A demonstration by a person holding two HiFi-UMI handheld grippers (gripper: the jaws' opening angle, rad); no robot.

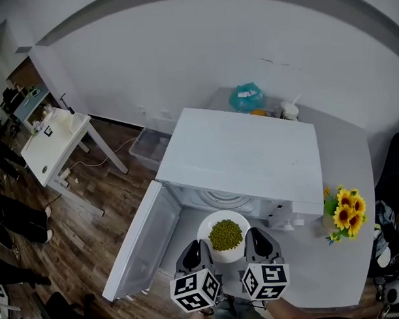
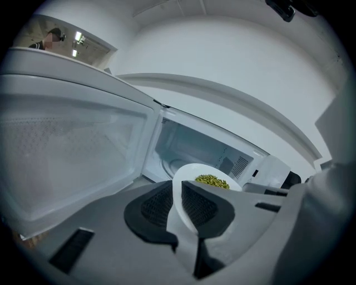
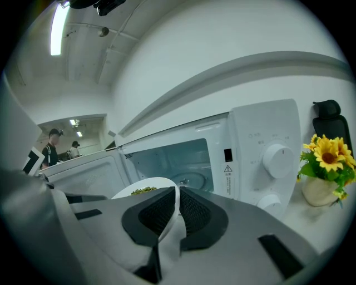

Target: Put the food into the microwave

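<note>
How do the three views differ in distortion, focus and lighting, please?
Head view: fisheye bows the microwave edges, light even. Left gripper view: black vignette, left claw slightly soft. Right gripper view: ceiling lamp glares, sunflowers crisp.

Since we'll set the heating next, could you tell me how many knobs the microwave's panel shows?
2: the upper knob and the lower knob beneath it, on the right side of the microwave; anything lower is hidden.

Sunflowers (image 1: 346,212), teal bag (image 1: 246,96), side table (image 1: 52,144)
</note>
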